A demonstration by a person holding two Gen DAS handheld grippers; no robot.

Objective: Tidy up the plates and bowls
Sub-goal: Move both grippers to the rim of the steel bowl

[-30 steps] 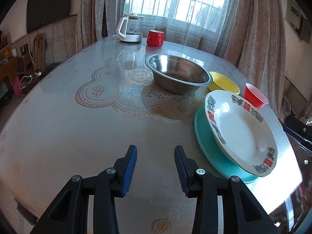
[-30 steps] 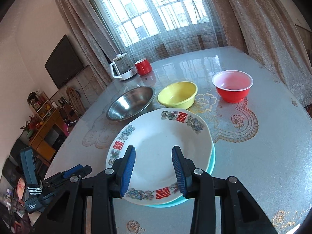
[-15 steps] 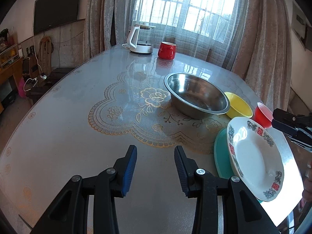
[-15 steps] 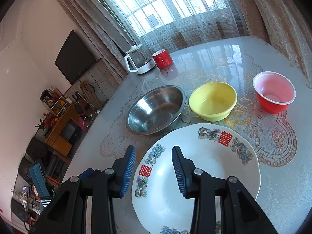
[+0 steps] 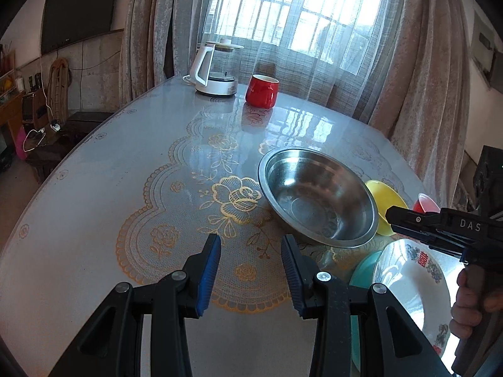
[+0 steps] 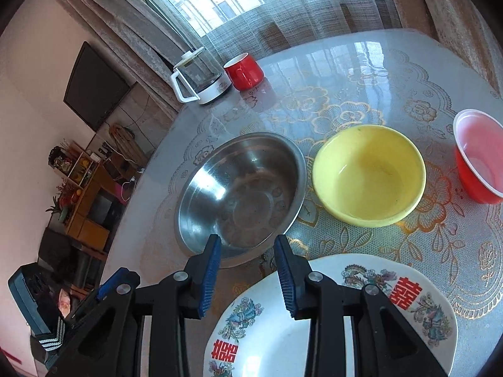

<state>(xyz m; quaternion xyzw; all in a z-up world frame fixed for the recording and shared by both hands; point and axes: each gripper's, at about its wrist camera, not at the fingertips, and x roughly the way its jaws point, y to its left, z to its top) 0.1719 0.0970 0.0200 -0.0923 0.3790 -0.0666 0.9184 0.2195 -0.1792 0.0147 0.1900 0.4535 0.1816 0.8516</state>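
A: Item one, bench (image 5: 94, 188): large round top under a glossy lace-print cover. It lies below both your jaws.

B: Next in size?

A: Steel bowl (image 6: 239, 194). Just ahead of your right gripper (image 6: 248, 271), its near rim showing between those jaws. From your left gripper (image 5: 250, 271) it lies ahead and to the right. Your right hand is the nearer, I judge.

B: The plates?

A: Patterned plate (image 6: 345, 323), stacked on a teal plate (image 5: 361, 270), under and right of your right jaws.

B: Smaller bowls?

A: Yellow bowl (image 6: 367, 172), ahead-right of your right jaws, beside the steel one. Red bowl (image 6: 481, 163), farther right, apart.

B: State of the jaws?

A: Both pairs stand wide apart, holding nothing.

B: Likely move?

A: Probably nesting the bowls; the round rims have no long axis, so any rim approach serves.

B: Remainder?

A: Kettle (image 5: 215, 69) and red mug (image 5: 261, 91), far ahead by the curtained window. Television on the left wall.
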